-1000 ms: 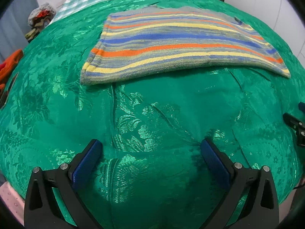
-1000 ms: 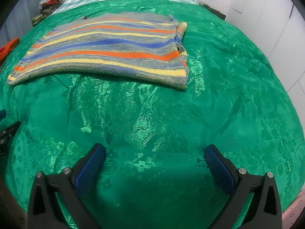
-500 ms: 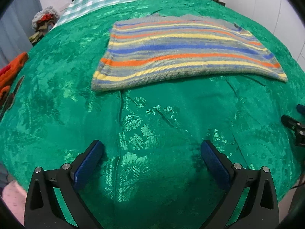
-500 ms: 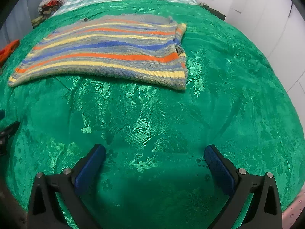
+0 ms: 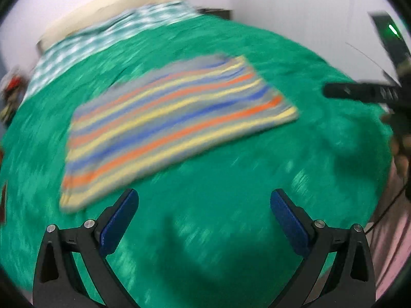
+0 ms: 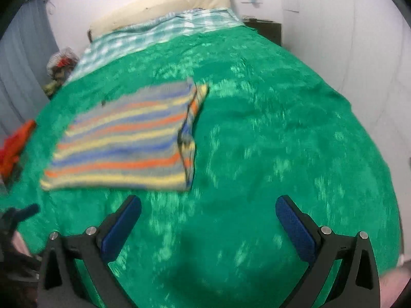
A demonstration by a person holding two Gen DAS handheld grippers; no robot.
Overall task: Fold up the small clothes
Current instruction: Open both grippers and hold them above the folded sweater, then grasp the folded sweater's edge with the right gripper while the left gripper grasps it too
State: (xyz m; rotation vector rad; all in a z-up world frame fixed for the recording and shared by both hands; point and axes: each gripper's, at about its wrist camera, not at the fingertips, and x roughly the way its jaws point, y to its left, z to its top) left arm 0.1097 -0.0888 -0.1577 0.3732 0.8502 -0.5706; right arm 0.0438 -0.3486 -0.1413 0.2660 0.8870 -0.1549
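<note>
A folded striped knit garment [image 5: 169, 125], with orange, yellow, blue and grey bands, lies flat on the green bedspread [image 5: 231, 231]. It also shows in the right wrist view [image 6: 128, 143], with its folded edge on the right. My left gripper [image 5: 204, 205] is open and empty, held above the bedspread just short of the garment's near edge. My right gripper [image 6: 208, 213] is open and empty, also short of the garment. Both views are blurred by motion.
A checked sheet [image 6: 159, 33] and a cream headboard [image 6: 159, 7] lie at the bed's far end. Orange clothes [image 6: 15, 143] sit at the left edge. The other gripper's black body [image 5: 364, 92] shows at right. White walls surround the bed.
Both grippers have lifted and tilted up, so the walls and headboard come into view. The garment sits lower and further left in each view. Both stay open.
</note>
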